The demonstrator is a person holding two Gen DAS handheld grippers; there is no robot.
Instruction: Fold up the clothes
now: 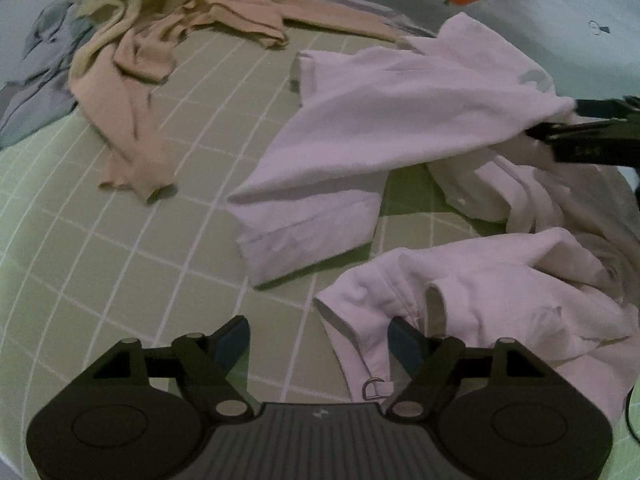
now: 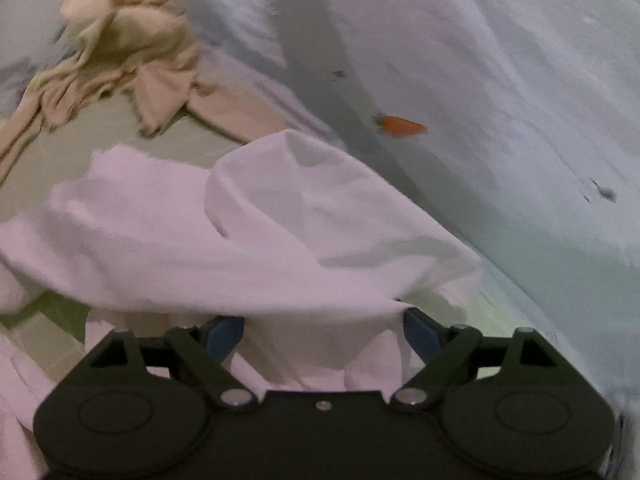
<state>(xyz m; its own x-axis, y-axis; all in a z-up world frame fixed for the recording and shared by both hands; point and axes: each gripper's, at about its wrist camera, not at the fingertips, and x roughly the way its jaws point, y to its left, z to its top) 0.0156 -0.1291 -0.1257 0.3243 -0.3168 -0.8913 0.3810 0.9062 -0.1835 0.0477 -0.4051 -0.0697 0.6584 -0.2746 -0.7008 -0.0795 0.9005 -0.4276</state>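
Pale pink garment (image 1: 384, 128) lies crumpled across the green checked mat (image 1: 120, 240), spread from mid-mat toward its right edge; one sleeve with a cuff reaches toward the mat's centre, a bunched portion sits at the near edge. Left gripper (image 1: 318, 344) hovers low at the near edge, jaws wide apart, nothing between them; the right finger touches or nearly touches the bunched hem, probably lining up for a pinch. Right gripper (image 2: 322, 336) sits at the right edge with cloth draped over and between its fingers; fingers look spread in its own view, pinched in the left view, so I cannot tell whether it grips or just lifts. That side of the garment rises in a tent, likely raised to shake out and flatten it. Beige clothes (image 1: 132, 48) heaped at the far left corner, well apart, awaiting their turn. Pale bedsheet (image 2: 500, 100) with a carrot print (image 2: 402, 126) beyond the mat.
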